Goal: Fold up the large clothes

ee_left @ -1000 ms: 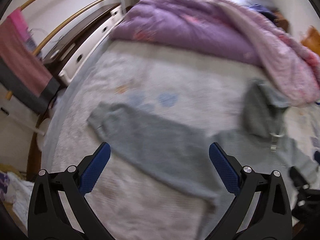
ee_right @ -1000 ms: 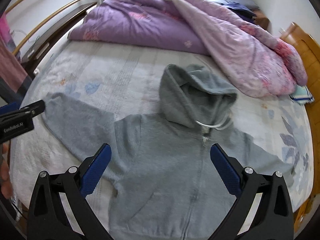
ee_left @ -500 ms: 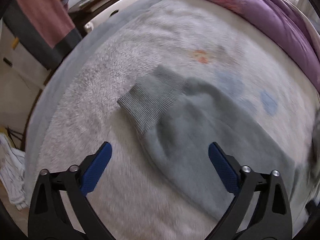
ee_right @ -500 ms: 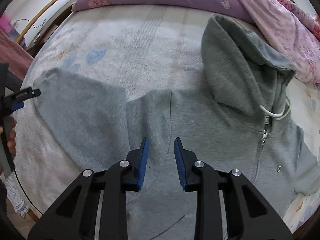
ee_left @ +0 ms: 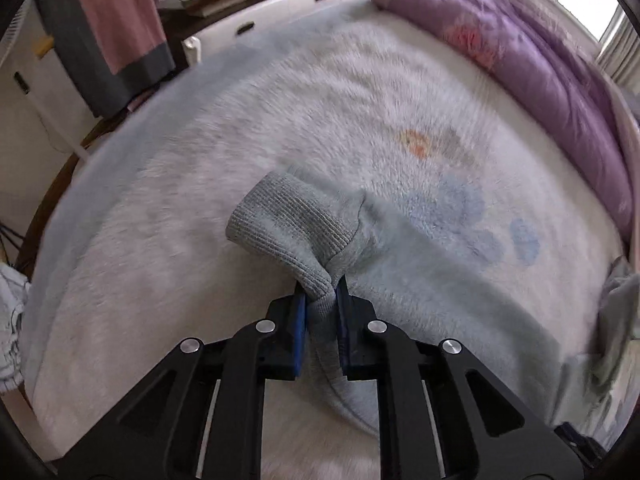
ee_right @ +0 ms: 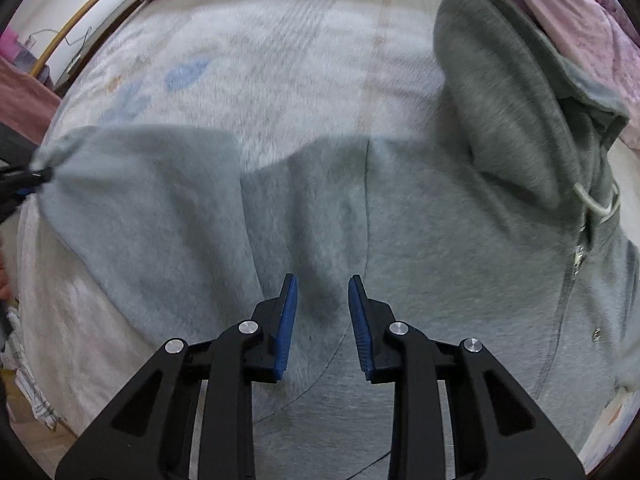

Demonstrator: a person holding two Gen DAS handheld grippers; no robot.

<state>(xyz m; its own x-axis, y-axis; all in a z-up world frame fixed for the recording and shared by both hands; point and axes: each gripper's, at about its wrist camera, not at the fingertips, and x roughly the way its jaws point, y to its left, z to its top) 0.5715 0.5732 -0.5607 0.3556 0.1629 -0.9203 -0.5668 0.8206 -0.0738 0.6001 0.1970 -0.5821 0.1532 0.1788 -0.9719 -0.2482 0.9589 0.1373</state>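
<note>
A grey zip-up hoodie (ee_right: 460,248) lies spread face up on the bed, hood toward the far right. My left gripper (ee_left: 321,292) is shut on the ribbed sleeve cuff (ee_left: 288,224) and bunches it up a little off the bed. It also shows at the left edge of the right wrist view (ee_right: 28,178), pinching the sleeve end. My right gripper (ee_right: 322,284) hovers over the hoodie near the armpit and shoulder seam, jaws narrowly apart with nothing between them.
A pale fleecy bedspread (ee_left: 280,112) covers the bed. A purple and pink duvet (ee_left: 540,52) is heaped along the far side. A white dresser (ee_left: 280,12) and a rail with a pink and grey towel (ee_left: 116,28) stand beyond the left bed edge.
My left gripper has come down onto the sleeve cuff and shut on it. My right gripper narrowed from wide open and moved lower over the hoodie's shoulder area.
</note>
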